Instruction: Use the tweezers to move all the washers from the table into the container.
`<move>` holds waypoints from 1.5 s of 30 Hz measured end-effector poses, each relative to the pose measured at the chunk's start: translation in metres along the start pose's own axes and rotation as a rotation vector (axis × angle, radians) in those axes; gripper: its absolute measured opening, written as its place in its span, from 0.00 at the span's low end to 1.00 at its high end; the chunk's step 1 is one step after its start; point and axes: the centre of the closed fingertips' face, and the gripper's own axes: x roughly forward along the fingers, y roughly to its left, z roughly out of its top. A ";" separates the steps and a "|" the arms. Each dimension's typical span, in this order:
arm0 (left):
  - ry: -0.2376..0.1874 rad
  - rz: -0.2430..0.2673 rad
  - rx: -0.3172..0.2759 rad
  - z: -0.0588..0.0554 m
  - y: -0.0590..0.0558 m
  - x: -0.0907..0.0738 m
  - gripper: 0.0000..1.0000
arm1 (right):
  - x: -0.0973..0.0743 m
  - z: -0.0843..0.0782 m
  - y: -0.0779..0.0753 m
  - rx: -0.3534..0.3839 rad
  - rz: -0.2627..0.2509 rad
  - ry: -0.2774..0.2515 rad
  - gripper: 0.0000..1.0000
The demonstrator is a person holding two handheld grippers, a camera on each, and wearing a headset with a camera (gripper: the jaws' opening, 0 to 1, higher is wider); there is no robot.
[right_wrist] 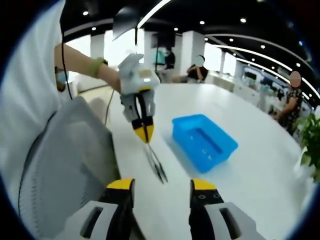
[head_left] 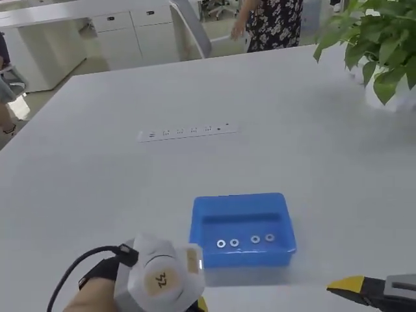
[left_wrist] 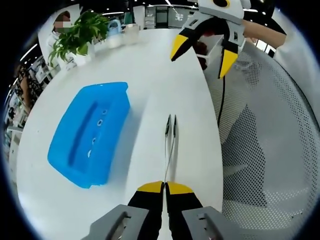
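Blue container (head_left: 242, 207) sits on the white tabletop (head_left: 97, 175) with four washers (head_left: 234, 243) in a row inside it. The left gripper (left_wrist: 164, 187) is clenched on the tweezers (left_wrist: 170, 145), which point out over the tabletop beside the container; the right gripper (right_wrist: 161, 185) hangs released, jaws apart. The moving step looks finished, I judge; the next move calls for laying the tweezers down, or checking for a stray washer.
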 end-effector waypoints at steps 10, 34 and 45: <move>0.097 -0.011 0.031 -0.009 -0.005 0.006 0.00 | -0.014 0.000 -0.004 0.057 -0.066 -0.039 0.43; -0.131 0.209 -0.280 0.002 -0.017 -0.035 0.24 | -0.046 0.016 -0.021 0.204 -0.191 -0.188 0.50; -0.629 0.576 -0.653 0.007 0.000 -0.145 0.56 | -0.065 0.026 -0.048 0.288 -0.326 -0.288 0.67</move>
